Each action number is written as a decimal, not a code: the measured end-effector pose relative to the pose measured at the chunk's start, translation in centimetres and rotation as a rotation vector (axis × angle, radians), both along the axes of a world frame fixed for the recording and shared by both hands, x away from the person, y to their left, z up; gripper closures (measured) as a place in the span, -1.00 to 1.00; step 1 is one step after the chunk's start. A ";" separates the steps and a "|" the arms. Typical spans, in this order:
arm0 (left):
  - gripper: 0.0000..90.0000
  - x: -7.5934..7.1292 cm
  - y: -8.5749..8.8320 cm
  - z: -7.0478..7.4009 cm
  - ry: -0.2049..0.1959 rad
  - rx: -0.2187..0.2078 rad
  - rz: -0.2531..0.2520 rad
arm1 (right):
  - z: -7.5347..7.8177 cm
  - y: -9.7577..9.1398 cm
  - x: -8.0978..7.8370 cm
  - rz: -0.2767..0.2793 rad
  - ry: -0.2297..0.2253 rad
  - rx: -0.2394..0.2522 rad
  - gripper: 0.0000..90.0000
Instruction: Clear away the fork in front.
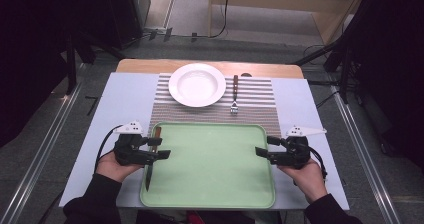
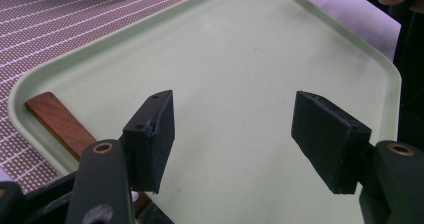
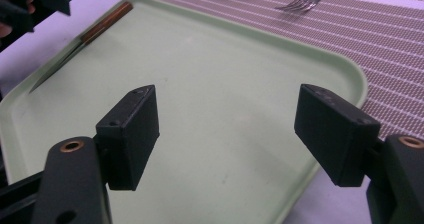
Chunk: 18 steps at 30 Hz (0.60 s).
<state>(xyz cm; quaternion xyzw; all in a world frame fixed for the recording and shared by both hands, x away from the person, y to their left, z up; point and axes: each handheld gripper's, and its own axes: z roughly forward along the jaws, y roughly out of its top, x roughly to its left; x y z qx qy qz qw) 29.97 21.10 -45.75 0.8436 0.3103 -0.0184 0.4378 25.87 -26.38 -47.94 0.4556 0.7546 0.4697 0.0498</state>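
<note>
A pale green tray (image 1: 215, 171) lies at the near edge of the table. Along the tray's left side rests a knife (image 1: 148, 176) with a wooden handle (image 2: 57, 119), its blade pointing toward the person; it is also in the right gripper view (image 3: 95, 29). My left gripper (image 1: 161, 148) hovers over the tray's left rim just above the knife, open, with nothing between its jaws (image 2: 232, 139). At the tray's right rim my right gripper (image 1: 265, 146) is open and empty as well (image 3: 227, 134), pointing inward over the tray.
Beyond the tray a striped placemat (image 1: 260, 111) carries a white deep plate (image 1: 197, 84) and, to its right, a fork (image 1: 234, 94) with a wooden handle. The table's pale surface (image 1: 125, 99) runs either side. Dark stands and cables flank the table.
</note>
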 end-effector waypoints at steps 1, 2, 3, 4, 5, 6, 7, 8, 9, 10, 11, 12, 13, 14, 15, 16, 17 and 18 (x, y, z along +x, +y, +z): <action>-0.27 0.0 0.0 0.0 -0.002 0.002 -0.002 | 0.0 0.0 0.3 0.001 0.005 0.005 -0.44; -0.27 0.0 -0.1 0.0 -0.002 0.001 -0.004 | 0.0 0.1 0.6 -0.002 0.009 0.005 -0.44; -0.27 0.0 -0.1 0.0 -0.004 -0.001 -0.004 | 0.0 0.1 0.9 -0.004 0.013 0.004 -0.44; -0.27 0.0 -0.1 0.1 -0.005 -0.004 -0.006 | 0.0 0.2 1.2 -0.004 0.012 -0.001 -0.44; -0.27 0.1 -0.1 0.1 -0.006 -0.002 -0.005 | 0.0 0.3 1.4 -0.005 0.014 -0.004 -0.44; -0.27 0.1 -0.1 0.1 -0.005 -0.003 -0.003 | 0.0 0.4 1.8 -0.003 0.015 -0.005 -0.44; -0.27 0.1 -0.1 0.0 -0.004 -0.001 -0.002 | 0.1 0.5 2.0 -0.001 0.016 -0.008 -0.44; -0.27 0.1 0.0 0.0 -0.003 0.009 -0.002 | 0.1 0.6 2.2 -0.005 0.021 -0.013 -0.44; -0.27 0.1 0.0 -0.1 -0.003 0.019 0.003 | 0.1 0.8 2.5 -0.009 0.021 -0.027 -0.44; -0.27 0.2 0.0 -0.1 -0.002 0.018 0.002 | 0.2 0.9 2.8 -0.013 0.026 -0.043 -0.44; -0.27 0.2 0.1 -0.1 0.000 0.014 0.003 | 0.3 1.1 3.0 -0.015 0.028 -0.049 -0.44; -0.27 0.2 0.1 -0.1 0.000 0.006 0.006 | 0.4 1.2 3.3 -0.017 0.023 -0.052 -0.44; -0.27 0.2 0.2 -0.1 0.000 0.004 0.007 | 0.5 1.3 3.5 -0.017 0.024 -0.051 -0.44; -0.27 0.3 0.2 0.0 0.000 0.002 0.007 | 0.6 1.3 3.8 -0.019 0.024 -0.053 -0.44; -0.27 0.3 0.2 0.0 0.000 0.003 0.009 | 0.7 1.4 4.2 -0.019 0.022 -0.051 -0.44; -0.27 0.3 0.2 -0.1 -0.001 0.003 0.009 | 0.8 1.4 4.5 -0.021 0.028 -0.048 -0.44; -0.27 0.3 0.2 -0.1 0.000 0.003 0.010 | 0.8 1.4 4.8 -0.022 0.036 -0.047 -0.44; -0.27 0.3 0.2 -0.1 0.000 0.004 0.011 | 0.9 1.5 5.1 -0.022 0.036 -0.048 -0.44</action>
